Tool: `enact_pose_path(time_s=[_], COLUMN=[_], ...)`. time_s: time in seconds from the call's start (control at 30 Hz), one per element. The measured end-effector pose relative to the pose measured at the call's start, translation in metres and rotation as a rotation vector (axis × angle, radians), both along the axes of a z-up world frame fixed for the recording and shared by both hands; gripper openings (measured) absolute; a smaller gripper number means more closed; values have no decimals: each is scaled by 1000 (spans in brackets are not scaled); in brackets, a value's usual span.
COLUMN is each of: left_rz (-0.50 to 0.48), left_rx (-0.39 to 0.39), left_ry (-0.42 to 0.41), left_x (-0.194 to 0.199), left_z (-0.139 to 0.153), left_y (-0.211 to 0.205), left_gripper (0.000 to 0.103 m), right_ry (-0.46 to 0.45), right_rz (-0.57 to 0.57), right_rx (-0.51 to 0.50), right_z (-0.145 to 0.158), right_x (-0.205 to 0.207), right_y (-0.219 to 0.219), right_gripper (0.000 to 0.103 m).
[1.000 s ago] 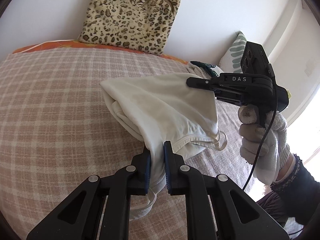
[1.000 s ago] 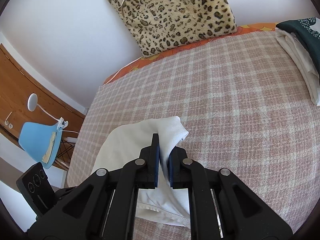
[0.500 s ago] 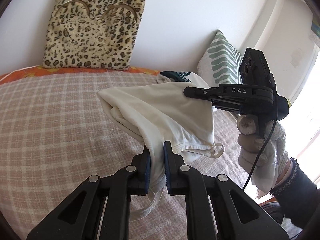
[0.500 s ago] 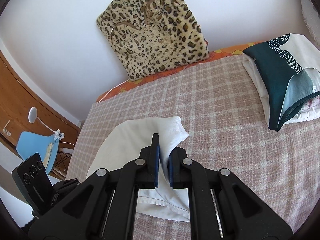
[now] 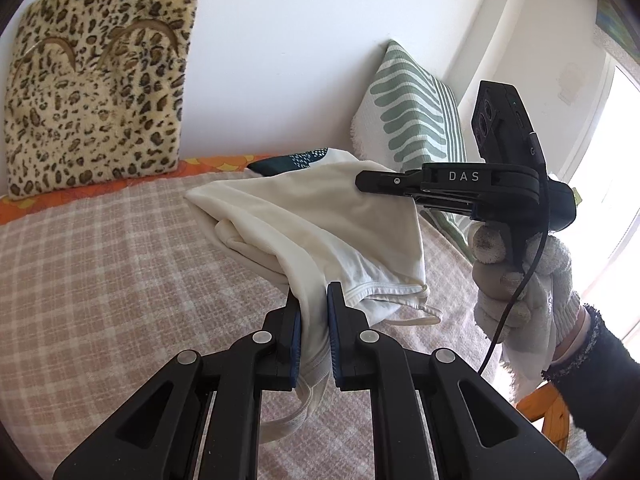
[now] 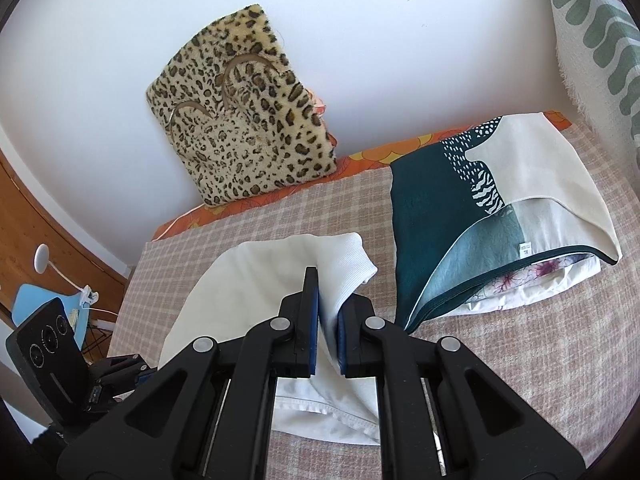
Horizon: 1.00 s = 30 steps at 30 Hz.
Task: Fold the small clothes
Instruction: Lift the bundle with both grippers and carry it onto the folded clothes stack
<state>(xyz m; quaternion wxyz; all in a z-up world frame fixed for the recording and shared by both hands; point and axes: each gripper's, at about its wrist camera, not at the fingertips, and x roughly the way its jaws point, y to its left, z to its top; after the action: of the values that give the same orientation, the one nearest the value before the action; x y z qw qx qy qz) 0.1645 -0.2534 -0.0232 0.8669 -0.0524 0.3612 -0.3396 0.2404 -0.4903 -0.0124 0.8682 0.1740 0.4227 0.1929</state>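
We hold the cream garment (image 5: 320, 216) bunched and lifted above the checked bed cover (image 5: 100, 280), our left gripper (image 5: 314, 312) clamped on one part, our right gripper (image 6: 329, 312) on another (ribbed cloth), near the folded teal-and-white pillowcase (image 6: 480, 216) by the bed's far edge.

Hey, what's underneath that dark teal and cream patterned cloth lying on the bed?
Under the teal and cream cloth, at its lifted edge, a white fabric with a pink floral print shows. How far it reaches and whether anything else lies beneath is covered. Both rest on the checked bedspread.
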Motion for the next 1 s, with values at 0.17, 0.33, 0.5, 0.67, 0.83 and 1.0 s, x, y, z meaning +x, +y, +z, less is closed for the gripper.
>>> enact_pose_path(time_s=[0.17, 0.33, 0.5, 0.67, 0.83, 1.0], left_rz=[-36, -68, -88, -87, -94, -94], left_rx=[9, 12, 16, 8, 24, 29], left_ry=[-24, -47, -57, -34, -27, 42], left_x=[19, 41, 63, 92, 114, 130], left_z=[5, 4, -1, -11, -21, -41], left_y=[-35, -73, -106, -130, -145, -149], left_gripper=[10, 10, 10, 9, 9, 9], right_ry=[-29, -48, -70, -70, -60, -42], right_rz=[-41, -88, -124, -169, -185, -193], right_rx=[-37, -77, -118, -128, -162, -199], right_z=[11, 18, 18, 10, -5, -26], right_x=[17, 44, 72, 101, 130, 156], right_y=[-34, -62, -83, -101, -114, -124], right_gripper=[8, 8, 8, 8, 8, 8])
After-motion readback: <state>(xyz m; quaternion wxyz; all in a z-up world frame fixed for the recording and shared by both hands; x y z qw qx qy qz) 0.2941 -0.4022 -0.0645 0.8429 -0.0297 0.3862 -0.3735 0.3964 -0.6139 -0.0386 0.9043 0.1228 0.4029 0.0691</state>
